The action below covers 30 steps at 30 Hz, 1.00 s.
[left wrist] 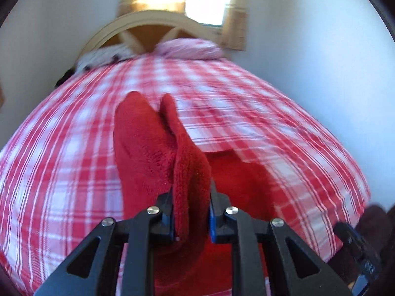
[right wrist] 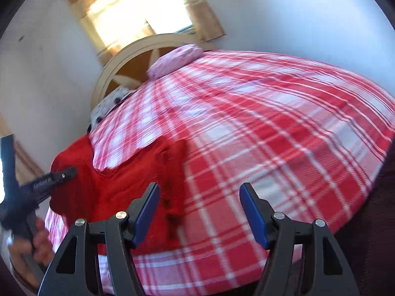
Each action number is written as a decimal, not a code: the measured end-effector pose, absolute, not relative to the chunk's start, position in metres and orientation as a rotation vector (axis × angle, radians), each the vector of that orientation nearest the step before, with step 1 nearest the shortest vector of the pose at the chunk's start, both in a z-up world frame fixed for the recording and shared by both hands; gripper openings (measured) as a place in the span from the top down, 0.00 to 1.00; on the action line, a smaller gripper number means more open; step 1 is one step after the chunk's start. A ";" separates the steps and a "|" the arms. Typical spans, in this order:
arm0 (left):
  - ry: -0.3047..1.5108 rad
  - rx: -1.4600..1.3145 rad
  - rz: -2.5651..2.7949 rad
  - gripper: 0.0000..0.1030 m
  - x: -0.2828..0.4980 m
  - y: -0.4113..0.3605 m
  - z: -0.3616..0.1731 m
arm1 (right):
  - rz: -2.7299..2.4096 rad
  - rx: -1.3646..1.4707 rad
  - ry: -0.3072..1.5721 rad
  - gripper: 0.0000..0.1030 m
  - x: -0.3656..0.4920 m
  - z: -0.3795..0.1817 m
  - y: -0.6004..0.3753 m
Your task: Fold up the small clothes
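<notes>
Left claw (left wrist: 191, 212): black linkage arms with blue pads, clamped on a doubled edge of the garment (left wrist: 148, 143); the gripped part stands up off the bed between the pads.
Right claw (right wrist: 198, 212): same build, pads well apart, nothing between them; it hovers over bare cover just beside the garment's edge.
Hand (right wrist: 37, 241): seen at the lower left of the right view, wrapped round the left claw's handle.
Garment: red knit, loopy and towel-like on the lifted flap, finer ribbed weave where it lies flat; soft, limp, thick enough to hold a rounded fold. One part raised, the rest spread on the near left of the bed.
Progress: judged early to middle; one flap is being carried over, no finished flat stack shows. Remaining, by this reading: lay the flap down, fold again, smooth.
Bed (right wrist: 271, 135): red and white plaid cover, thin woven cloth, smooth and taut.
Pillows: pink one (right wrist: 176, 59) at the head, a pale spotted one (right wrist: 108, 103) beside it.
Headboard (right wrist: 128, 56): cream arched frame with crossed slats.
Window (right wrist: 138, 14): bright, tan curtains either side.
</notes>
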<state>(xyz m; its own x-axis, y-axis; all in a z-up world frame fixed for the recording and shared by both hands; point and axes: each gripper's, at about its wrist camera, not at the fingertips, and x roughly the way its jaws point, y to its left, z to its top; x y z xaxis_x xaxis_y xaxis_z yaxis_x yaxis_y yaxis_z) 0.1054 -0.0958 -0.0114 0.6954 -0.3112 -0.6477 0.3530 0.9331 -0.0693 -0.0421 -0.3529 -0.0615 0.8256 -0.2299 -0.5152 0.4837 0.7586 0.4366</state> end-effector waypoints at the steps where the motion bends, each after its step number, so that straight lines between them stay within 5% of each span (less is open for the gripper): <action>1: 0.689 0.113 -0.412 0.81 0.094 -0.115 -0.016 | -0.413 0.612 0.447 0.34 -0.046 -0.063 -0.360; 14: 0.700 0.346 -0.447 0.78 0.051 -0.184 -0.074 | -0.450 0.692 0.481 0.34 -0.048 -0.088 -0.390; 16: 0.701 0.369 -0.453 0.68 0.047 -0.185 -0.076 | -0.443 0.690 0.493 0.34 -0.045 -0.091 -0.389; 18: 0.711 0.397 -0.515 0.41 0.039 -0.184 -0.075 | -0.438 0.689 0.500 0.34 -0.044 -0.093 -0.388; 20: 0.709 0.424 -0.541 0.28 0.030 -0.183 -0.073 | -0.436 0.687 0.501 0.34 -0.044 -0.092 -0.387; 26: 0.705 0.373 -0.517 0.08 0.017 -0.151 -0.048 | -0.432 0.675 0.491 0.34 -0.045 -0.086 -0.384; 30: 0.713 0.322 -0.467 0.08 0.025 -0.132 -0.042 | -0.419 0.644 0.499 0.34 -0.041 -0.082 -0.372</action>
